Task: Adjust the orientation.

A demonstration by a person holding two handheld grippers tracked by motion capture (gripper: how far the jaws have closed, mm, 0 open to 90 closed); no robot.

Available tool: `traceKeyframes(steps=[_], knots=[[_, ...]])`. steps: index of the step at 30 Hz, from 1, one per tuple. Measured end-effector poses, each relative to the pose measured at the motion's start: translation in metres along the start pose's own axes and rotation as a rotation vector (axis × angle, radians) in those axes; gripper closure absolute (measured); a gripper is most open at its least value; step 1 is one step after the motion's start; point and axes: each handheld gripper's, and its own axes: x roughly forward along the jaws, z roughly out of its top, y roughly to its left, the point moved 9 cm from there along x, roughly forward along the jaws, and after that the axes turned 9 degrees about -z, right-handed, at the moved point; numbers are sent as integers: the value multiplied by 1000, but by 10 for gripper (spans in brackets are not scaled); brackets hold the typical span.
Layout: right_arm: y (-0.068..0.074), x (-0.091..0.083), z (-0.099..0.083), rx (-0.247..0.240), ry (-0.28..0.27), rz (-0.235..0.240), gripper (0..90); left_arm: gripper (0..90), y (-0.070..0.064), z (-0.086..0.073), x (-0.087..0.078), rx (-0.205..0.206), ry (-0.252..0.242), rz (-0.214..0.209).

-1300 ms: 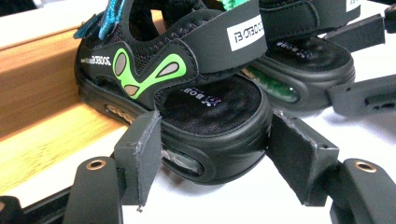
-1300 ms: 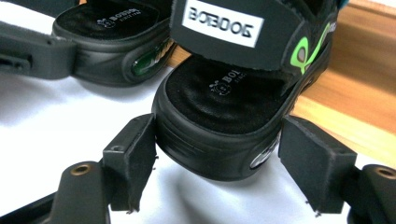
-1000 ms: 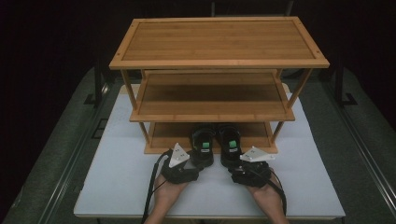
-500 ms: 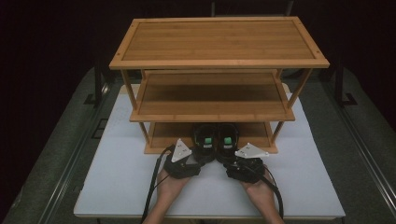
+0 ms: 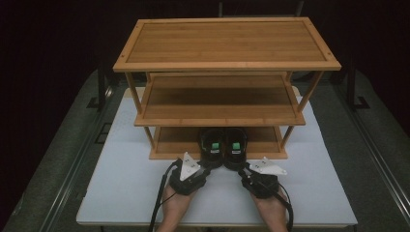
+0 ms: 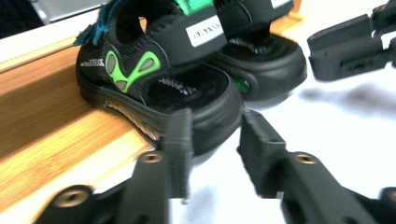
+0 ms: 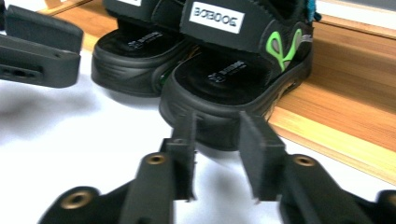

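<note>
Each gripper's two black fingers stand a little apart, with nothing between them, just short of the rounded end of a small sandal. In the left gripper view, the left gripper (image 6: 212, 140) has its fingers (image 6: 180, 140) level with the sole rim of the left sandal (image 6: 159, 88), close to it; whether they touch cannot be told. In the right gripper view, the right gripper (image 7: 217, 142) sits the same way before the right sandal (image 7: 233, 74), fingers (image 7: 257, 144) parted and holding nothing.

The sandals are black with green accents and white strap labels. They sit side by side, partly on the front edge of the bottom shelf (image 5: 174, 140) of a three-tier bamboo rack (image 5: 225, 41), with their near ends overhanging onto the white table (image 5: 121, 193). In the high view, the person's hands come in from the bottom, one behind each sandal.

The step appears to be seating the pair on the shelf. To do it well, keep both grippers level and square to the sandals, press evenly on each sole rim, and move both together so neither sandal twists or tips.
</note>
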Motion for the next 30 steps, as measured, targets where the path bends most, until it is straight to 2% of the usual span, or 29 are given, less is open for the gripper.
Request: traceKeyframes(steps=[1,2,4,8,10,15,20,26,30], knots=[[0,0,0,2,2,-2,764,728,0,-1,1,-6,1,0],[0,1,0,3,3,-3,777,766,1,-2,1,7,16,14],[0,3,-1,3,19,-11,801,770,2,-3,5,-12,30,3],[1,3,0,-5,14,-15,824,819,3,-3,5,-3,30,23],[2,3,0,-7,13,-19,831,829,4,-3,6,-11,26,21],[3,5,3,-17,5,-44,889,854,6,-1,8,5,36,54],[4,11,6,-12,5,-48,896,856,12,0,11,15,44,70],[3,16,8,-7,5,-55,897,878,19,2,16,52,65,100],[3,20,10,-4,4,-61,898,897,23,3,18,50,68,102]])
